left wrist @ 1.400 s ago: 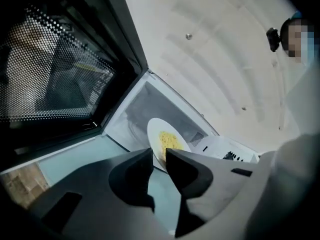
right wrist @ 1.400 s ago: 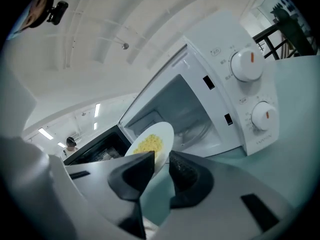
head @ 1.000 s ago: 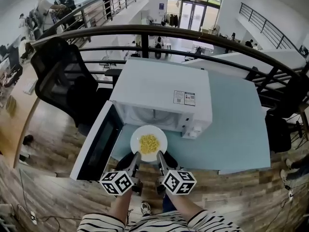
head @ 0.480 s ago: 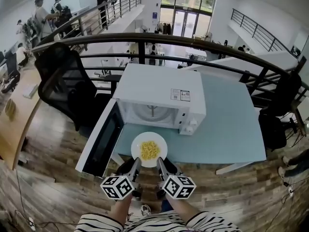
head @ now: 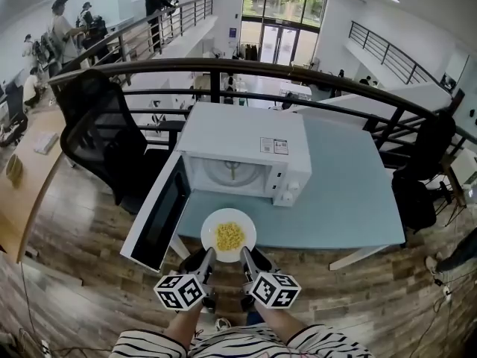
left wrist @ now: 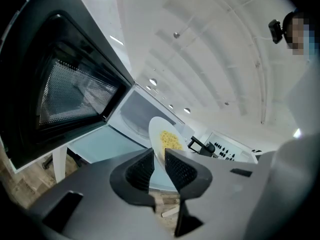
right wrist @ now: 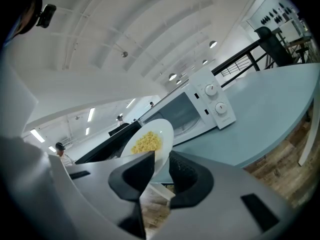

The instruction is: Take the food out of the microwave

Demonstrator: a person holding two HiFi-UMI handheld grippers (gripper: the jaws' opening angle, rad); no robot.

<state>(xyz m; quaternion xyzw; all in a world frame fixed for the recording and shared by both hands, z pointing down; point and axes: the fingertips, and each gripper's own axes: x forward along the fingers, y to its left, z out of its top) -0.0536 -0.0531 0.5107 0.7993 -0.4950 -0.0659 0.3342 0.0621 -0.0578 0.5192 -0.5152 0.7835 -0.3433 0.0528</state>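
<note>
A white plate point(head: 229, 235) of yellow food hangs over the table's near edge, outside the white microwave point(head: 238, 144), whose door point(head: 156, 215) stands open to the left. My left gripper point(head: 209, 253) grips the plate's near rim on the left, and its jaws are closing with the rim between them. My right gripper point(head: 247, 253) is shut on the same rim just to the right. In the left gripper view the plate point(left wrist: 167, 141) rises from between the pads of the left gripper point(left wrist: 159, 164). In the right gripper view the plate point(right wrist: 147, 141) sits in the right gripper point(right wrist: 161, 166).
The microwave stands on a pale blue table point(head: 350, 192). A black office chair point(head: 97, 125) is at the left beyond the open door, and a dark curved railing point(head: 223, 69) runs behind. A wooden floor lies below my arms.
Both grippers have drawn back from the microwave's mouth toward me with the plate held between them. The plate now hangs at the table's front edge.
</note>
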